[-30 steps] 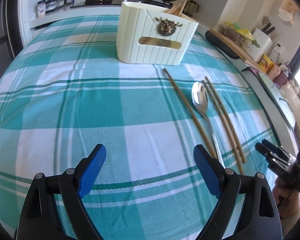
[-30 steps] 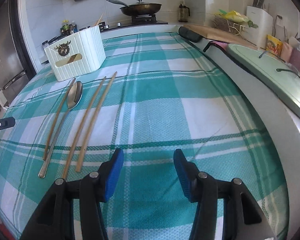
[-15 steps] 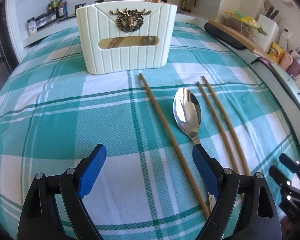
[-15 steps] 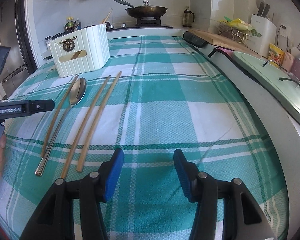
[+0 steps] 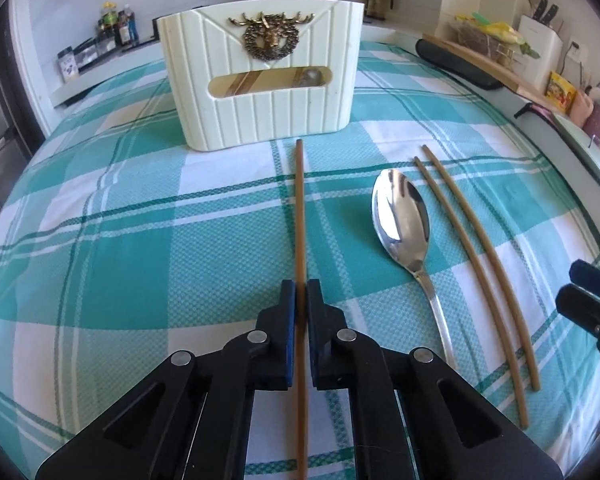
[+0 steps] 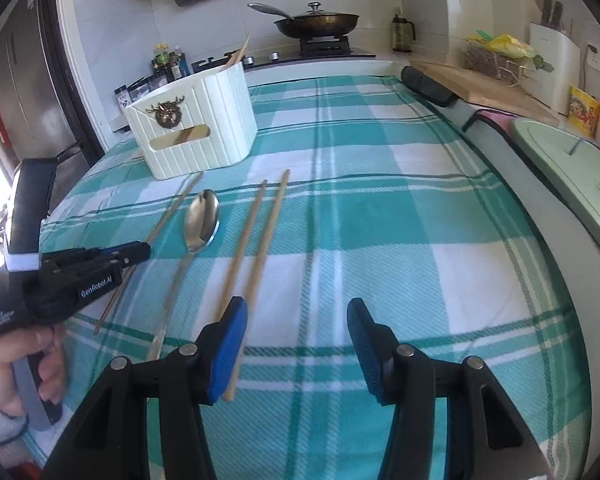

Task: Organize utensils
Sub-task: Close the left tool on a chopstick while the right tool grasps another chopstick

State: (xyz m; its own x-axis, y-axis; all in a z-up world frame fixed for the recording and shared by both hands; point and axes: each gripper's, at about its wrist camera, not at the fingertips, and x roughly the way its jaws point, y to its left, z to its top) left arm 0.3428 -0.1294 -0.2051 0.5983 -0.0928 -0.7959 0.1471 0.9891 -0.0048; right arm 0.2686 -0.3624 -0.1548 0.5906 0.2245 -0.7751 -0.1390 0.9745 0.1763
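A cream utensil holder (image 5: 260,80) (image 6: 196,132) with a brass deer emblem stands on the teal plaid cloth, chopsticks poking out of its top. In front of it lie a single brown chopstick (image 5: 299,208) (image 6: 168,216), a steel spoon (image 5: 402,220) (image 6: 200,224) and a pair of chopsticks (image 5: 472,256) (image 6: 260,232). My left gripper (image 5: 299,292) (image 6: 140,250) is shut on the single chopstick near its middle, low on the cloth. My right gripper (image 6: 296,316) stands open above the cloth, its left finger over the near ends of the pair, nothing between its pads.
A wok (image 6: 316,22) sits on the stove behind the table. Along the right run a dark roll (image 6: 428,86), a wooden board (image 6: 480,88), a knife block (image 6: 552,60) and a pale green lid (image 6: 572,172). A hand (image 6: 16,364) grips the left tool's handle.
My left gripper moved right over the single chopstick and its jaws closed on it. The right gripper drifted left toward the pair of chopsticks, still open.
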